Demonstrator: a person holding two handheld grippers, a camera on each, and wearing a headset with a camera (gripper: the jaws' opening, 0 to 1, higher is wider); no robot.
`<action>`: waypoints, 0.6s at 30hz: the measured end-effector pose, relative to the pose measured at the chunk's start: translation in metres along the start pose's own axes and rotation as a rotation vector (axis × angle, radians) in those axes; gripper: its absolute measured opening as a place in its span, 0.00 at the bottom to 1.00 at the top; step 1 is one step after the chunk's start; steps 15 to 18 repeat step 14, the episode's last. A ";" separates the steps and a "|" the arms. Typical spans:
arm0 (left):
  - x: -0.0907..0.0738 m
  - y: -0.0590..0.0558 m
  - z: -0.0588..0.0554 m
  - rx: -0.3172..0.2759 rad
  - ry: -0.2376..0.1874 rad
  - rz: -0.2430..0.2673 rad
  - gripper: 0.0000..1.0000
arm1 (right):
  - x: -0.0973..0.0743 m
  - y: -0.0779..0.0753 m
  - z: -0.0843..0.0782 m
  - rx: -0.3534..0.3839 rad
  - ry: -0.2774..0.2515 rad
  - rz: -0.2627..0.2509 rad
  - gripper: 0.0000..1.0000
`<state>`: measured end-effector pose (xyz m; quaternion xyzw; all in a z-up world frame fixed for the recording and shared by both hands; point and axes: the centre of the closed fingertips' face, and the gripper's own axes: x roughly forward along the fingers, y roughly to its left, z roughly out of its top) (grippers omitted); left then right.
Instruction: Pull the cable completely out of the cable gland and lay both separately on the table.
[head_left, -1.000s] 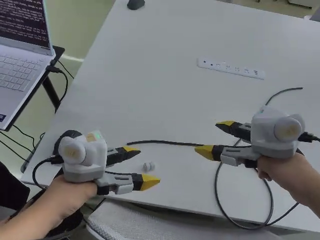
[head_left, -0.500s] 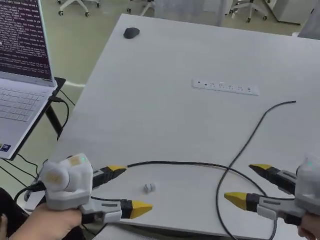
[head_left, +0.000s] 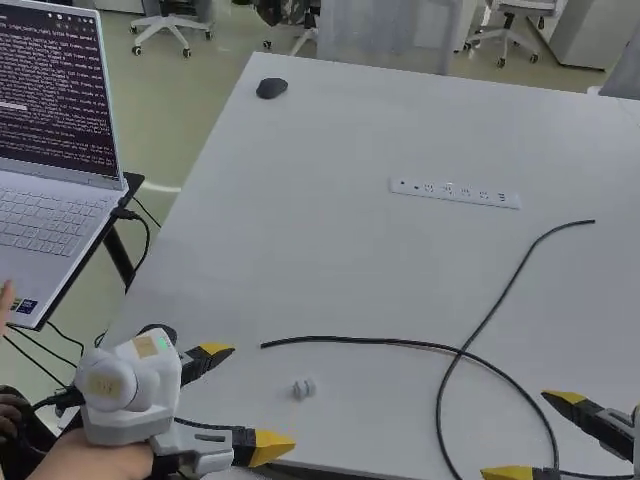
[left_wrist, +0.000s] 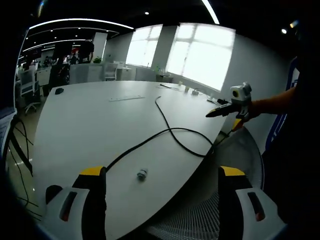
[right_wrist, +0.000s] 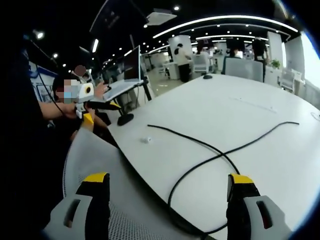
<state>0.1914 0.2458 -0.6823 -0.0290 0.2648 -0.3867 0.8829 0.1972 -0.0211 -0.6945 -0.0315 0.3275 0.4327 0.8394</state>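
Note:
A black cable (head_left: 400, 345) lies loose on the white table (head_left: 330, 230), curving from a free end at the near left to a far end at the right. Apart from it, just in front of its near end, rests the small grey cable gland (head_left: 303, 388). My left gripper (head_left: 245, 398) hovers open at the near edge, left of the gland, holding nothing. Open and empty too, my right gripper (head_left: 533, 435) sits at the near right corner. In the left gripper view the gland (left_wrist: 142, 174) and cable (left_wrist: 170, 131) lie beyond my left gripper (left_wrist: 161, 172). In the right gripper view the cable (right_wrist: 200, 145) and gland (right_wrist: 146, 140) lie ahead of my right gripper (right_wrist: 168, 178).
An open laptop (head_left: 50, 170) stands on a side stand at the left. A white power strip (head_left: 455, 192) lies at mid-table and a black mouse (head_left: 271, 88) at the far edge. A mesh chair (left_wrist: 200, 220) sits below the near edge.
Both grippers have drawn back to the table's near edge, the right one away from the cable. The head camera has tilted up. Cable and gland lie as before.

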 end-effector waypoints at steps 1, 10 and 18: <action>-0.001 0.001 0.000 -0.003 -0.003 0.002 0.94 | 0.000 0.001 -0.001 -0.003 0.008 0.002 0.99; -0.003 0.001 -0.001 -0.008 -0.007 -0.001 0.98 | 0.002 0.001 -0.003 0.012 0.019 0.010 0.99; -0.002 -0.001 -0.002 -0.030 -0.007 -0.017 0.99 | 0.006 0.005 -0.005 0.010 0.030 0.006 0.99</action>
